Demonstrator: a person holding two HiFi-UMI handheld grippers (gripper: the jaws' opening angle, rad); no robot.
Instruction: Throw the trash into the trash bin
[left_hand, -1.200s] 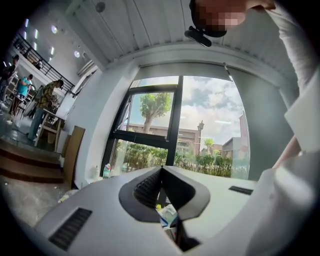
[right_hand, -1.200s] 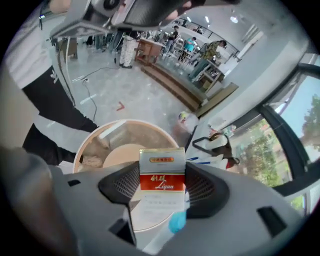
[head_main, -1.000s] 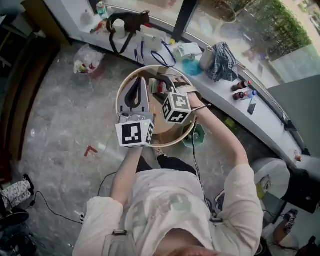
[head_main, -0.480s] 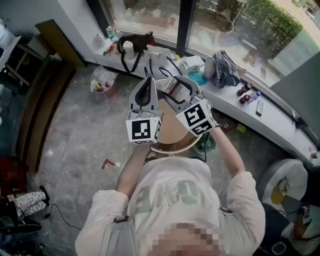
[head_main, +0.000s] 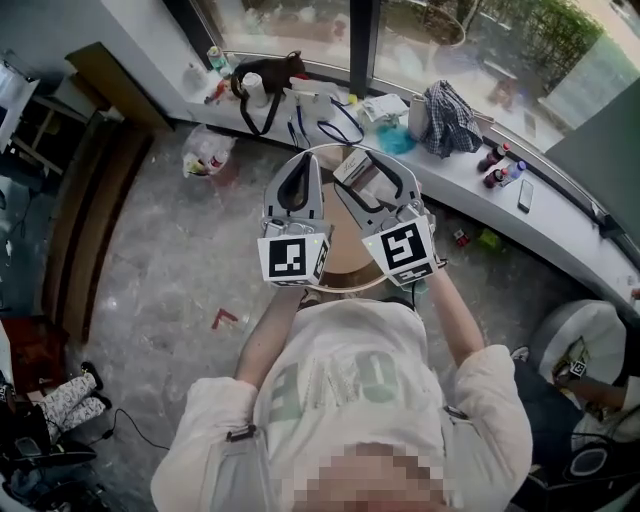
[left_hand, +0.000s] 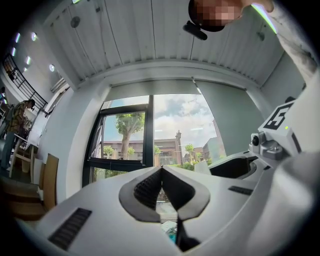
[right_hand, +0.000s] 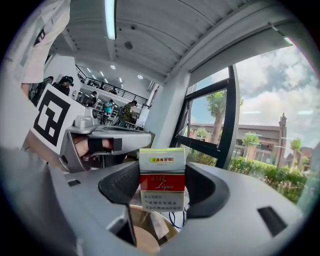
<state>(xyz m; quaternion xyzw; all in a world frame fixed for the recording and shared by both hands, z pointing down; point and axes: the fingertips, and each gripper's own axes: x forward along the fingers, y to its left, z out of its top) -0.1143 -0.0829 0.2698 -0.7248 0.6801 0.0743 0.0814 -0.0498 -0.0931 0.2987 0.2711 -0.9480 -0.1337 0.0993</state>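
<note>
Right tongs (right_hand: 162, 190) pinch a red-and-white cigarette pack (right_hand: 162, 175), upright between the pads. The pack is held in the air above the round desk (head_main: 345, 262). Left tongs (left_hand: 161, 172) are pressed together with nothing between them, raised just beside the right.

Step in hand, as judged: carry phase. The trash is gripped and lifted but not yet dropped.

The trash bin cannot be made out in any view, so I cannot say where it stands.

Next move calls for:
- finding the bin
- bringing the right tongs over its mouth
- tipping the pack downward
- spreading the pads to release

The left tongs need only keep clear.
</note>
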